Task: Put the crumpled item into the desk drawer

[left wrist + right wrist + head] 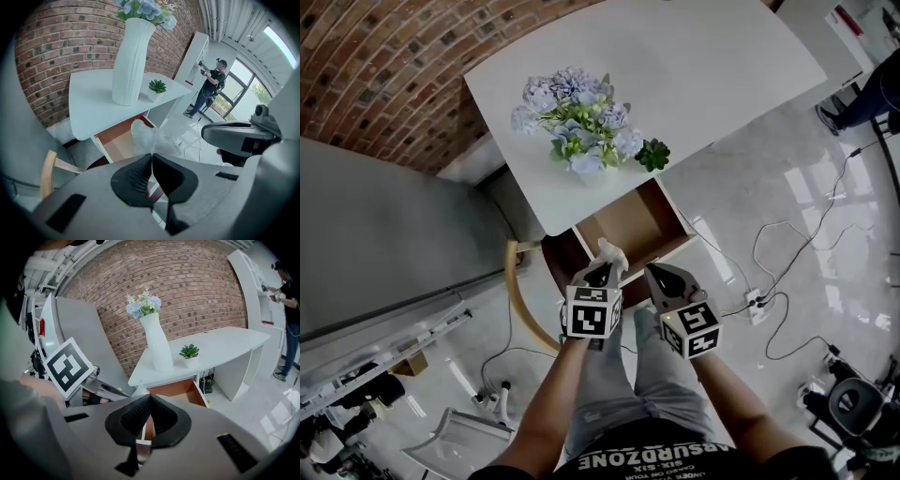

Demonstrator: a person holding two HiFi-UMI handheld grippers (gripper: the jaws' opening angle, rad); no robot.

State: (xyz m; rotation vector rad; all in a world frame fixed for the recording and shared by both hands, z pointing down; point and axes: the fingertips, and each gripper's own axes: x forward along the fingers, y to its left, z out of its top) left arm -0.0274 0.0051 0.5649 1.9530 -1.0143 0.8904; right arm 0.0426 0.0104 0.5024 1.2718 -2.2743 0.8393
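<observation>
Two hand-held grippers hover at the front of the open desk drawer (pixel 628 225), which juts from under the white desk (pixel 694 66). The left gripper (pixel 602 272) has its jaws pressed together on one edge of the crumpled item (pixel 609 253), a pale, translucent wad that sticks out past the fingertips, over the drawer's front edge and not yet inside. Pinching only an edge appears to leave the bulk free to drop once the jaws part. The right gripper (pixel 656 275), just right of the drawer's front, has its jaws closed with nothing between them, apparently held aside to keep the drawer's mouth clear.

A vase of flowers (pixel 577 117) and a small potted plant (pixel 653 155) stand on the desk top above the drawer, well back from its opening. A curved wooden chair (pixel 517 291) sits left of the drawer, cut off by the person's arm. The drawer's rear lies hidden under the desk top, so only the bare tan front of its floor shows. Whether the wad is film or paper cannot be told.
</observation>
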